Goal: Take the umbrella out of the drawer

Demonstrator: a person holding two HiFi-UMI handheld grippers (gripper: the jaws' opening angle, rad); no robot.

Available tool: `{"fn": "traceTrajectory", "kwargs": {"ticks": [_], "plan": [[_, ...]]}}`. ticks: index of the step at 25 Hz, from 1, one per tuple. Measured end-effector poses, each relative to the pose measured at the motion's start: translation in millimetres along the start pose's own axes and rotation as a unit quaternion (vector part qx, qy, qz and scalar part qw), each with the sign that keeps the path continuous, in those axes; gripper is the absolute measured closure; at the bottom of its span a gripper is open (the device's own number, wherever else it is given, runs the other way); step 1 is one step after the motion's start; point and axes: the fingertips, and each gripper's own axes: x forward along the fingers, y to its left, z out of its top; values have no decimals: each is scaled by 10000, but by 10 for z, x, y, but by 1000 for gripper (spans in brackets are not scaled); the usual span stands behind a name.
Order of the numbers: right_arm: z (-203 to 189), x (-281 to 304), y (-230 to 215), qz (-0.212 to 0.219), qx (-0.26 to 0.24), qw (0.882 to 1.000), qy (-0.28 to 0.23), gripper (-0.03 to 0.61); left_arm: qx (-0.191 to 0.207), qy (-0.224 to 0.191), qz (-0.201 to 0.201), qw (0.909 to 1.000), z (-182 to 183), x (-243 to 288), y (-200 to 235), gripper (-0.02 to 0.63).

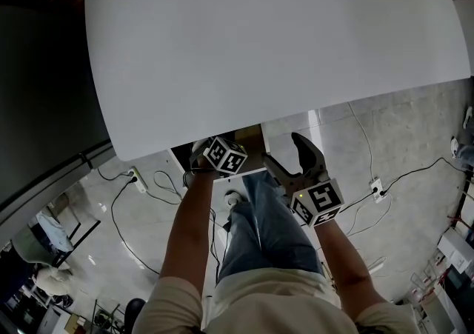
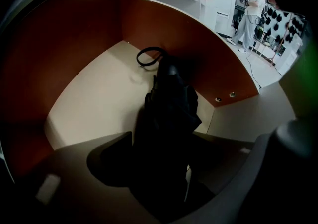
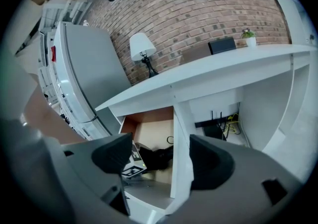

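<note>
- Umbrella (image 2: pixel 169 104), black, folded, sat in the drawer (image 2: pixel 89 99), strap loop toward 12 o'clock.
- Left gripper (image 2: pixel 161 146) fingers clamped on it.
- Right gripper (image 3: pixel 161 156) fingers wide apart, empty.

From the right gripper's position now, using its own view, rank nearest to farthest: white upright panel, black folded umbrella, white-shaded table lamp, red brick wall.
1. White upright panel: between the open jaws, drawer's right edge.
2. Black folded umbrella: inside the drawer, left of the panel.
3. White-shaded table lamp: on the desktop, upper left.
4. Red brick wall: behind the lamp.
</note>
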Motion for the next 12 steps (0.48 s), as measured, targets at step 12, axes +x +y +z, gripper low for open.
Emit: {"fn": "traceTrajectory", "kwargs": {"ticks": [12], "plan": [[51,-392,354,-76,26,9995,-306,238,-386,-648,-333,9966,145,-707,-15,359]]}}
